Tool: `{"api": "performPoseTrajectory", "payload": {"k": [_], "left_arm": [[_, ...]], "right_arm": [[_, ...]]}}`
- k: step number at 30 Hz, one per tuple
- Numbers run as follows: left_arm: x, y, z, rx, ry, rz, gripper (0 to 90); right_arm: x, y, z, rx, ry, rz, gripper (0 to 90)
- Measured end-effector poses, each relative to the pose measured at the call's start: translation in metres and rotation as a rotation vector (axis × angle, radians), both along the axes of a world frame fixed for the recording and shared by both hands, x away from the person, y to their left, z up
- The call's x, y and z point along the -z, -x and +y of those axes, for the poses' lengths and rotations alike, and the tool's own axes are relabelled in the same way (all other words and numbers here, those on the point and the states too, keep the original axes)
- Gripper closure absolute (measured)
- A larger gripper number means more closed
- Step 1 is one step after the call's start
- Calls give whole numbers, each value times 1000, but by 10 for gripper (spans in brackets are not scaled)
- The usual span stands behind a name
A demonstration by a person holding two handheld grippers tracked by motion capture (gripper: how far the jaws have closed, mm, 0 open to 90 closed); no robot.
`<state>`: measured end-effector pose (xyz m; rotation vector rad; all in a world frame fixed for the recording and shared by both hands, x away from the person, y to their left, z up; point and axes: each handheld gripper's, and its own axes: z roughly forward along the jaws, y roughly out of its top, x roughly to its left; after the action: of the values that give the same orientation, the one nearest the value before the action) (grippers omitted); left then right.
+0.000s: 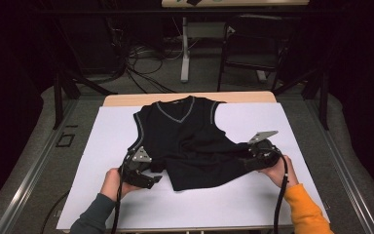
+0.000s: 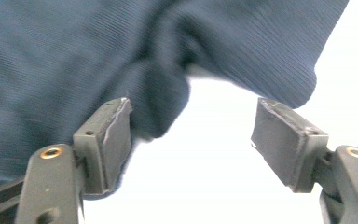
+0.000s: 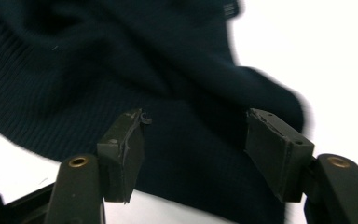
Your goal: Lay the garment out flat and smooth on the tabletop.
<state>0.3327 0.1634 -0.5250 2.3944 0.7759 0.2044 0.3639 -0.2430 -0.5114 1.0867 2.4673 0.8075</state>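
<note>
A dark navy knitted vest (image 1: 185, 131) with a grey-trimmed V-neck lies on the white board (image 1: 112, 146), collar at the far side, its lower part folded and rumpled. My left gripper (image 1: 154, 178) sits at the vest's lower left corner. In the left gripper view its jaws (image 2: 193, 135) stand apart; a fold of the cloth (image 2: 158, 98) hangs beside the left pad (image 2: 116, 140), unpinched. My right gripper (image 1: 250, 159) is at the vest's right edge. Its jaws (image 3: 196, 144) are open too, with the dark cloth (image 3: 186, 116) lying behind and between them.
The white board covers a wooden table (image 1: 126, 99) whose far edge shows behind the collar. Beyond it a chair (image 1: 253, 44), a table leg (image 1: 185, 53) and loose cables (image 1: 146, 63) stand on the floor. Bare board lies left, right and in front of the vest.
</note>
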Motion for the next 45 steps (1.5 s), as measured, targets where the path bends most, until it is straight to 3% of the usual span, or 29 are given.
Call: {"api": "performPoseTrajectory", "payload": {"k": [2, 4, 7, 9, 10, 16, 21, 24, 27, 31, 33, 35, 37, 39, 41, 45], "left_arm": [[5, -1, -9, 20, -4, 11, 327], [11, -3, -19, 28, -5, -6, 327], [17, -9, -30, 32, 0, -38, 330], [18, -15, -35, 29, 21, -50, 338], [19, -17, -37, 28, 32, -51, 351], [24, -26, -53, 32, 32, -104, 412], [25, -29, -58, 39, 51, -127, 706], [21, -28, -55, 50, 68, -114, 819], [16, -27, -50, 59, 75, -104, 849], [4, -22, -43, 68, 109, -108, 861], [-6, -22, -44, 65, 133, -140, 859], [-14, -27, -50, 51, 190, -156, 854], [-15, -32, -60, 46, 218, -161, 833], [-8, -39, -68, 37, 212, -144, 764], [-1, -43, -69, 29, 196, -97, 648], [-4, -41, -57, 10, 173, -105, 522]], "right_arm": [[8, -3, 8, -38, 10, 27, 367], [16, -7, 15, -69, 33, 42, 343], [26, -16, 19, -51, 51, 69, 288], [32, -20, 18, -44, 54, 69, 323], [33, -21, 16, -33, 26, 78, 345], [32, -23, 10, -22, 13, 78, 552], [31, -20, 10, -22, 9, 63, 808], [30, -16, 14, -24, 41, 58, 834], [28, -11, 18, -34, 64, 59, 841], [25, -5, 16, -36, 70, 60, 844], [23, -3, 14, -20, 65, 47, 843], [18, -4, 11, 8, 70, 23, 844], [16, -6, 10, 55, 93, -10, 843], [17, -8, 8, 93, 101, -38, 844], [20, -9, 4, 114, 118, -26, 843], [22, -10, 1, 122, 112, -26, 840]]}}
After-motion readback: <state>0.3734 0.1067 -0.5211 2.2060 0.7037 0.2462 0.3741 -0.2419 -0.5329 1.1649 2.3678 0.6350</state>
